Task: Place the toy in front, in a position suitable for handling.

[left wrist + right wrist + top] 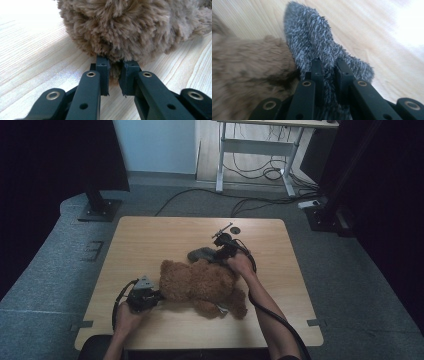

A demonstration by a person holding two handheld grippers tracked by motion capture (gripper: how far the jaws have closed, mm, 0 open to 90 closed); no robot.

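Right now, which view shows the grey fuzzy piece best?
The right gripper view: the grey fuzzy piece is close up, pinched between the right gripper jaws, lying on the table beside the teddy bear. The high view shows it small, partly behind the gripper. The left gripper view looks at bear fur instead.

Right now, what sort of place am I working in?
Probably a lab or office recording space: a small wooden table on grey carpet, a height-adjustable desk frame with loose cables beyond it, and dark stands bolted beside the table.
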